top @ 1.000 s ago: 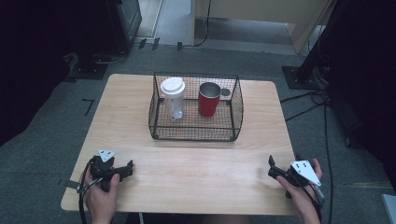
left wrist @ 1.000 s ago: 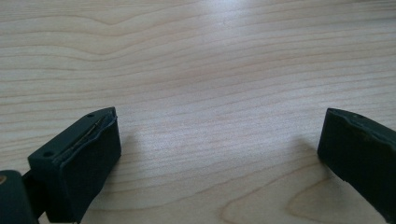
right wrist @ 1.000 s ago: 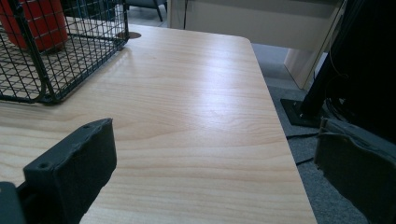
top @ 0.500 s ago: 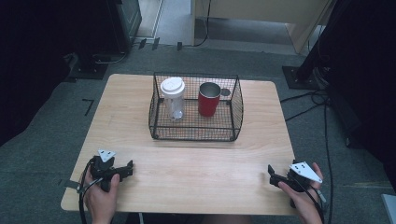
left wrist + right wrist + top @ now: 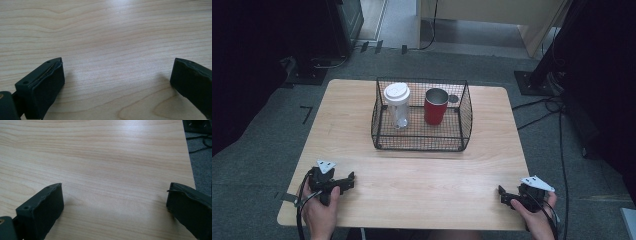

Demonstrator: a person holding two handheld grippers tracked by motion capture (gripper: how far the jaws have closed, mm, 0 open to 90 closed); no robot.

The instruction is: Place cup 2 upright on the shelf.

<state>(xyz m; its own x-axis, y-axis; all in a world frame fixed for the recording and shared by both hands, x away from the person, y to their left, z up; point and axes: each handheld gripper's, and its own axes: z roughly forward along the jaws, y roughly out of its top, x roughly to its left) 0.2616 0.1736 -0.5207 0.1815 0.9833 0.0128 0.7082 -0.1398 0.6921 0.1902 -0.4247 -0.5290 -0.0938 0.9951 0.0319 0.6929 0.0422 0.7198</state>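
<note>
Wooden table (image 5: 352, 125) on grey carpet (image 5: 267, 150), with room clutter round the edges.
The pale, wood-grained tabletop fills the middle of the frame, and its bare grain also shows in both gripper views. In the upper left stands a dark cabinet (image 5: 344, 25); along the top edge is light wooden furniture (image 5: 492, 15). A black stand base (image 5: 534, 82) sits at the right, with loose black cables (image 5: 560, 150) trailing down the carpet below it. Left of the table, a black tape mark (image 5: 307, 114) lies on the carpet.
</note>
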